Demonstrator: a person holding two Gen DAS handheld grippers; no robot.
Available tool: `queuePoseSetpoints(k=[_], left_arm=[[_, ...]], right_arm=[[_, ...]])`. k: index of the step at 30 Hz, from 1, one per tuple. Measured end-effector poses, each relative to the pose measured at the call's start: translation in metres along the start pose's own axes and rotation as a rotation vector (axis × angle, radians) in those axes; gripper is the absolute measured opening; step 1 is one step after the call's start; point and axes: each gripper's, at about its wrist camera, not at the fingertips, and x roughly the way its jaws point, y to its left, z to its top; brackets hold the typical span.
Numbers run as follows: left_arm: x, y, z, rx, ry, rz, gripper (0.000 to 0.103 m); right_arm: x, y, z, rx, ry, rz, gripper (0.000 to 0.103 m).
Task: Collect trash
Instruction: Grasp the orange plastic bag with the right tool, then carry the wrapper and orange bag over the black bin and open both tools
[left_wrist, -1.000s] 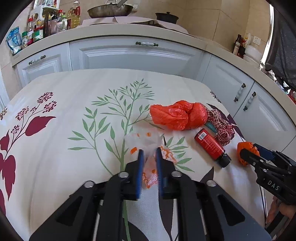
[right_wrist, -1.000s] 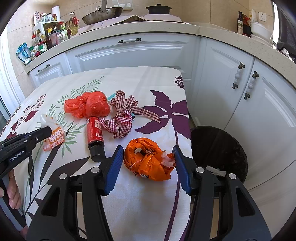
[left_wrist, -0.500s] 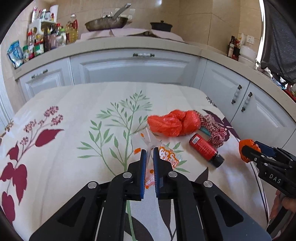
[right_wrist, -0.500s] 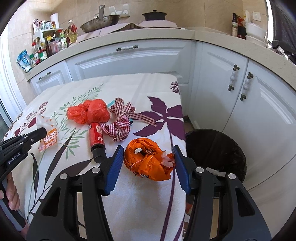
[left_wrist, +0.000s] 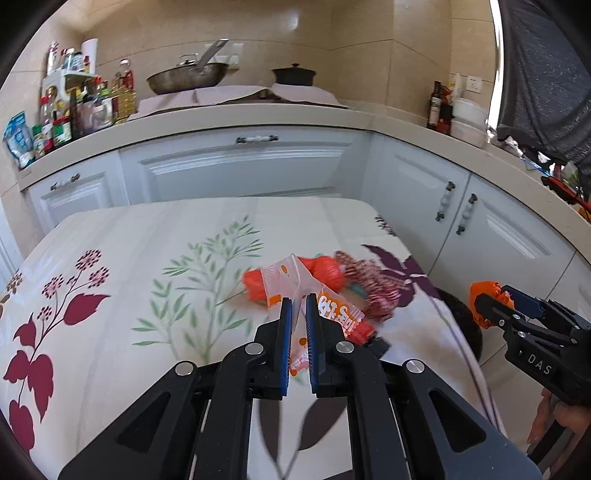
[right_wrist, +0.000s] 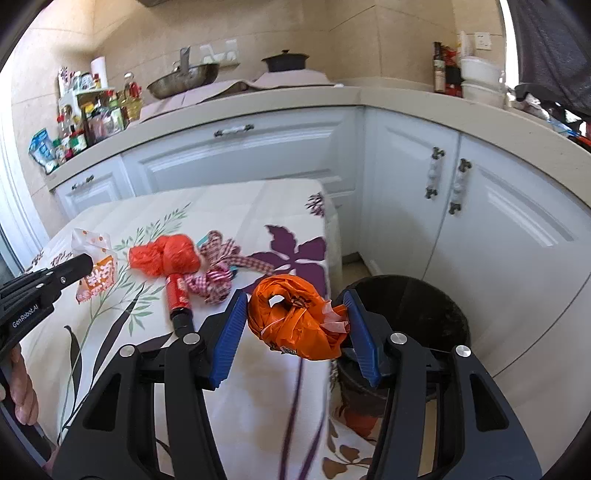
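Above the floral tablecloth (left_wrist: 110, 258), both jaws have risen, left pinching the snack wrapper (left_wrist: 295, 284), right clamping the orange bag (right_wrist: 295, 325)

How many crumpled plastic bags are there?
2: an orange bag clamped in the right gripper, and a red bag lying on the table. More may be hidden.

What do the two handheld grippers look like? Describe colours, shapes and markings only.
Both are black plastic, with angular cut-out arms, silver pivot bolts and two ribbed blue pads. The left gripper carries white "GenRobot.AI" lettering on its side, seen from the right wrist. The right gripper is stamped "DAS", seen from the left wrist. No cables or sleeves show.
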Motion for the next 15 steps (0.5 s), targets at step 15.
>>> queuePoseSetpoints(k=[15], left_arm=[[0.013, -0.075, 0.012, 0.071, -0.015, -0.084, 0.008]], right_arm=[[-0.030, -0.065, 0.006, 0.062, -0.145, -0.143, 0.052]])
